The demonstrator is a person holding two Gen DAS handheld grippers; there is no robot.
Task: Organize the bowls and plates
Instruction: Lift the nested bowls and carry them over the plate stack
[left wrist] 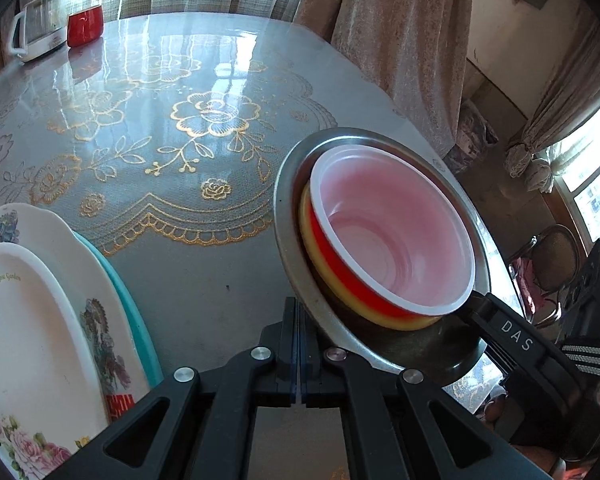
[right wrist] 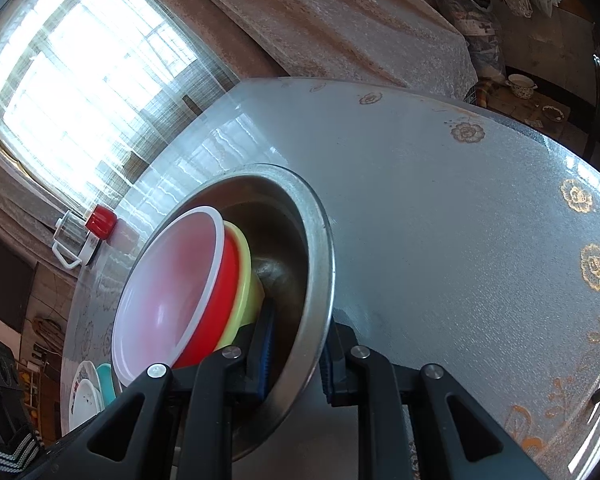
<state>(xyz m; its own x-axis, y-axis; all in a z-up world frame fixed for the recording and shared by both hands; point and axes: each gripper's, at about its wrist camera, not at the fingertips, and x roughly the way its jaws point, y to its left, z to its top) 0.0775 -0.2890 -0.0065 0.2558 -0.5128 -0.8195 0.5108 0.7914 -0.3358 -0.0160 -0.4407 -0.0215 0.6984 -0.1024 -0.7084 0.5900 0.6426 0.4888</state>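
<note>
A steel bowl (left wrist: 296, 248) holds a yellow bowl (left wrist: 384, 316) with a red bowl (left wrist: 396, 232) nested on top. My right gripper (right wrist: 296, 360) is shut on the steel bowl's rim (right wrist: 320, 280), one finger inside, one outside, holding the stack tilted above the table; it also shows in the left wrist view (left wrist: 476, 304). The red bowl (right wrist: 176, 280) and yellow bowl (right wrist: 244, 280) show there too. My left gripper (left wrist: 299, 344) is shut and empty, just left of the steel bowl. A stack of plates (left wrist: 40, 320) lies at lower left.
The round table (left wrist: 204, 272) has a grey cloth with gold flowers under glass. A white jug (left wrist: 40, 24) and a red cup (left wrist: 85, 26) stand at the far edge. Curtains (left wrist: 400, 40) hang behind. The plate stack shows small in the right wrist view (right wrist: 88, 396).
</note>
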